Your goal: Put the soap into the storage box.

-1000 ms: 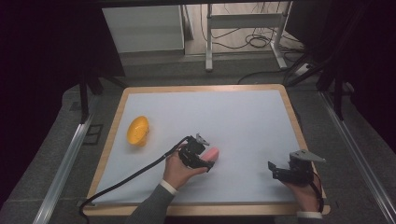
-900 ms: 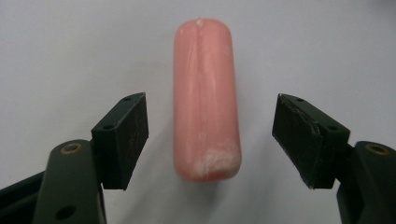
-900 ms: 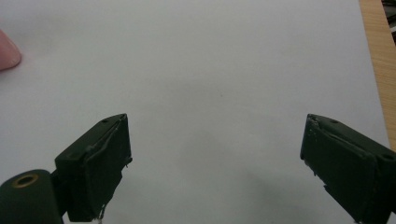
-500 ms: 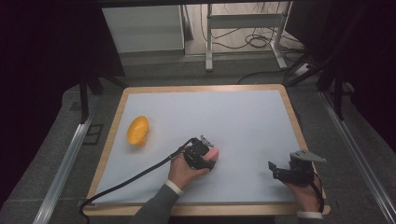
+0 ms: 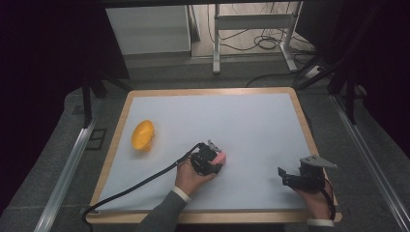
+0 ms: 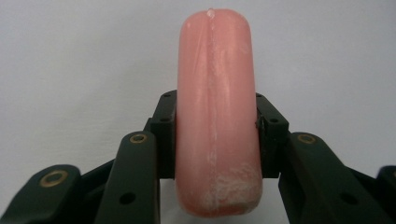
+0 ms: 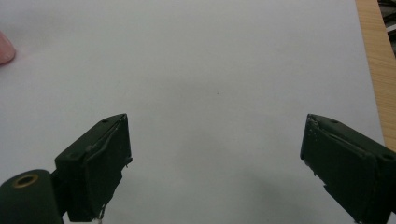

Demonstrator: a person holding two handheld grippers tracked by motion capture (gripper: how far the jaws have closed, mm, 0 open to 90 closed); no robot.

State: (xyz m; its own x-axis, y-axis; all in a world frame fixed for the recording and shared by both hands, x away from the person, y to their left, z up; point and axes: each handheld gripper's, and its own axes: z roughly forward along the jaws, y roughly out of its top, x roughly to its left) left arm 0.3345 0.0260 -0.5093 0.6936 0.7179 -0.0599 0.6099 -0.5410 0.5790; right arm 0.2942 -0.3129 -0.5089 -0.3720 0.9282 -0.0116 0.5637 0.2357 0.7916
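A pink sausage-shaped object (image 6: 217, 116) stands on end between the two black jaws of my left gripper (image 6: 215, 135), which is shut on it. From above, that gripper (image 5: 209, 160) sits near the middle front of the white mat, the pink sausage (image 5: 220, 158) poking out on its right side. My right gripper (image 5: 290, 175) rests at the front right of the mat; its jaws stand wide apart with nothing between them (image 7: 215, 154). The pink sausage's tip (image 7: 5, 49) shows at the far left of the right gripper view.
An orange-yellow rounded object (image 5: 143, 135) lies on the left part of the white mat (image 5: 241, 121). A wooden rim (image 5: 208, 91) frames the mat. A black cable (image 5: 140, 182) trails from the left gripper toward the front left corner. Metal rails run along both sides.
The left gripper with the pink sausage has shifted slightly right and toward the front. The right gripper has stayed in place, still open.
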